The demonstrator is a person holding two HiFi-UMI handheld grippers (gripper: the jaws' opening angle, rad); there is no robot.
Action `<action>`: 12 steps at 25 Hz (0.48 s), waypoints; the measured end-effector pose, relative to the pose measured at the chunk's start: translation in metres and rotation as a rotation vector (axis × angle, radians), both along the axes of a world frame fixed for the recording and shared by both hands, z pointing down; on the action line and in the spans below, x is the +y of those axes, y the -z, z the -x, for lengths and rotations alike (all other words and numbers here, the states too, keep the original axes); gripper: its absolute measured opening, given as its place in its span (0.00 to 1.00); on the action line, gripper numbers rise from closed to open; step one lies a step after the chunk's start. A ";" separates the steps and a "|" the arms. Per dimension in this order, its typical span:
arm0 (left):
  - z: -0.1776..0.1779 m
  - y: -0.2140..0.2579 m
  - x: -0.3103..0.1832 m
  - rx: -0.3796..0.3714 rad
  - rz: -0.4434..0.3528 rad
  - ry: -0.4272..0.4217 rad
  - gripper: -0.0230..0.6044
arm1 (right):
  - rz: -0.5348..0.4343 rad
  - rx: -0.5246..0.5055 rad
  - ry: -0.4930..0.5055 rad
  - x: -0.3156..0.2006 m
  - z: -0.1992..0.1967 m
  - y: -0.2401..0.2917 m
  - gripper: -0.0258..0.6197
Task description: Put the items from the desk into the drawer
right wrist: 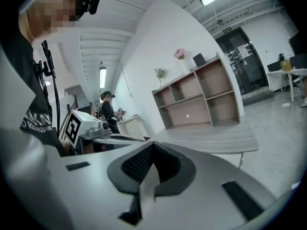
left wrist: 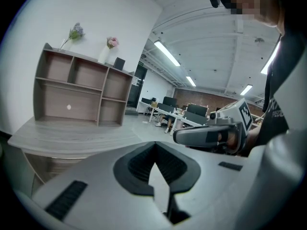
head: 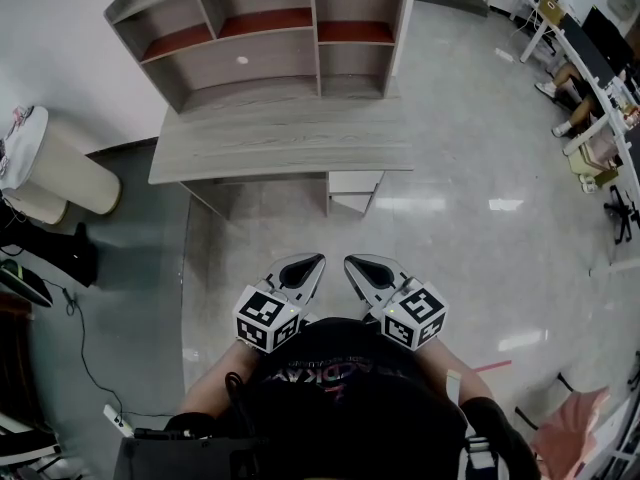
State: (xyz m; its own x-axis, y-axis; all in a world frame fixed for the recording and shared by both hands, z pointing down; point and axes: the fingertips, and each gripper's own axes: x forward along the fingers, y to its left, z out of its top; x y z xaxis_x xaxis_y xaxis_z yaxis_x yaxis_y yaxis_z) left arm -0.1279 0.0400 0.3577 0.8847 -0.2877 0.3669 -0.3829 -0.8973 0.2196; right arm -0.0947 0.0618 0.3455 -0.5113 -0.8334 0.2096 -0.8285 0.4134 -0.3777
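Grey wooden desk top [head: 280, 143] was seen bare, and the white drawer [head: 355, 182] under it looked shut; items might already be inside, or not. Left gripper [head: 316, 262] and right gripper [head: 352, 264] were held empty, fingers pressed together.

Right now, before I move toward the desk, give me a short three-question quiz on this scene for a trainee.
1. True or false: the left gripper and the right gripper each hold an item between their jaws.
2. Where does the small white spot show? A: in the wide lower compartment of the shelf unit. B: on the floor. C: on a gripper's marker cube.
3. What stands on top of the shelf unit?
Key: 1. False; both are shut with nothing between the jaws. 2. A. 3. Two flowers and a small dark object.
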 end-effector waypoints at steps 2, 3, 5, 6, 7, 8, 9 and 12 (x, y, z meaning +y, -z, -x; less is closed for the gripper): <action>0.000 -0.001 -0.001 0.001 0.001 -0.001 0.05 | 0.002 0.000 -0.001 0.000 0.000 -0.001 0.07; 0.000 -0.001 -0.001 0.001 0.002 0.000 0.05 | 0.004 -0.001 -0.001 0.000 0.000 -0.002 0.07; 0.000 -0.001 -0.003 0.003 0.005 0.004 0.05 | 0.008 -0.003 -0.001 0.000 0.000 -0.003 0.07; 0.000 -0.001 -0.004 0.006 0.008 0.008 0.05 | 0.009 -0.004 -0.001 0.000 -0.001 -0.003 0.07; 0.000 -0.001 -0.005 0.011 0.014 0.013 0.05 | 0.011 -0.005 -0.001 0.000 -0.001 -0.004 0.07; 0.000 0.000 -0.007 0.017 0.022 0.018 0.05 | 0.013 -0.006 0.000 0.000 -0.001 -0.005 0.07; -0.001 0.000 -0.008 0.023 0.030 0.023 0.05 | 0.015 -0.007 0.000 0.000 -0.001 -0.005 0.07; -0.002 0.000 -0.011 0.035 0.050 0.030 0.05 | 0.021 -0.005 0.006 -0.001 0.000 -0.007 0.07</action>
